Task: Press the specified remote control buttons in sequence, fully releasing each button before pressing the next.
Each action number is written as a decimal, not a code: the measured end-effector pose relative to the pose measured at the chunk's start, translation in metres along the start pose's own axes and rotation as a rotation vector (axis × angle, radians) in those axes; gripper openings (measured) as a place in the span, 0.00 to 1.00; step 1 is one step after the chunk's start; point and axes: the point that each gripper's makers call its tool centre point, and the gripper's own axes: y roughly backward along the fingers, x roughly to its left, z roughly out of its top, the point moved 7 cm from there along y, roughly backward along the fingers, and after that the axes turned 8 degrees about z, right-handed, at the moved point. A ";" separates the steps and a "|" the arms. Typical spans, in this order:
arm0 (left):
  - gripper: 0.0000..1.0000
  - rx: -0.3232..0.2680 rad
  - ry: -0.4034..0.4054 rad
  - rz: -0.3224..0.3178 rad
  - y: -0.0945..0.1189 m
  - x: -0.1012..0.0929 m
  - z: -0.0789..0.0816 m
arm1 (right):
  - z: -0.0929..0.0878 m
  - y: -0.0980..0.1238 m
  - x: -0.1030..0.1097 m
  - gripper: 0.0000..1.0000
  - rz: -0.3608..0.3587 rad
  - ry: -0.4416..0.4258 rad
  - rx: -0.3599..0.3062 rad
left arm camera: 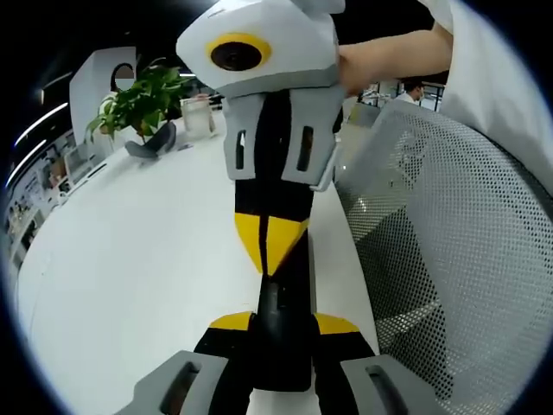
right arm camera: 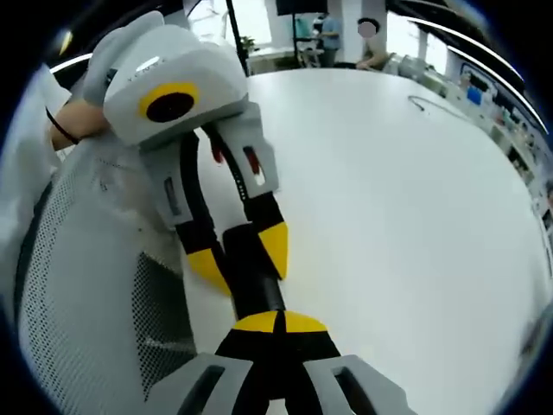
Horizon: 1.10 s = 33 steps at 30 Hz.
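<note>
A slim black remote control [left arm camera: 282, 346] stands between the yellow-tipped jaws of my left gripper [left arm camera: 283, 324], which is shut on it above the white table [left arm camera: 147, 259]. My right gripper [left arm camera: 270, 246] comes down from the top of the left gripper view, shut, with its yellow tips touching the remote's far end. In the right gripper view, my right gripper [right arm camera: 276, 322] has its tips together against the remote [right arm camera: 255, 292]. My left gripper [right arm camera: 242, 257] clamps the remote from the upper left. The buttons are hidden.
A grey mesh chair back [left arm camera: 449, 233] is close beside the table edge, also seen as the chair [right arm camera: 86, 285]. A potted plant [left arm camera: 143, 99] and a clear jar [left arm camera: 197, 117] stand at the far side. A thin cable [right arm camera: 425, 104] lies on the table. People [right arm camera: 328, 35] stand far off.
</note>
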 end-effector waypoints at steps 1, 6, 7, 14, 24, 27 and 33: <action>0.24 0.000 0.000 0.000 0.000 0.000 0.000 | 0.000 0.000 0.000 0.00 0.006 0.003 0.006; 0.24 0.000 -0.003 -0.005 0.000 -0.001 0.000 | 0.002 -0.001 0.000 0.00 0.043 0.014 0.046; 0.24 -0.001 -0.004 -0.004 0.000 -0.001 0.000 | 0.003 -0.002 0.000 0.00 0.045 0.027 0.059; 0.24 -0.001 -0.006 -0.005 0.001 -0.001 0.000 | 0.010 -0.006 0.001 0.00 0.028 0.082 0.152; 0.24 -0.001 -0.007 -0.006 0.001 -0.001 0.000 | 0.008 -0.005 0.001 0.00 -0.019 0.024 0.110; 0.24 -0.001 -0.006 -0.006 0.001 -0.001 0.000 | 0.004 -0.004 0.001 0.00 -0.025 -0.023 0.044; 0.24 0.000 -0.004 -0.006 0.000 -0.001 0.000 | -0.001 -0.002 0.007 0.00 -0.041 -0.028 -0.024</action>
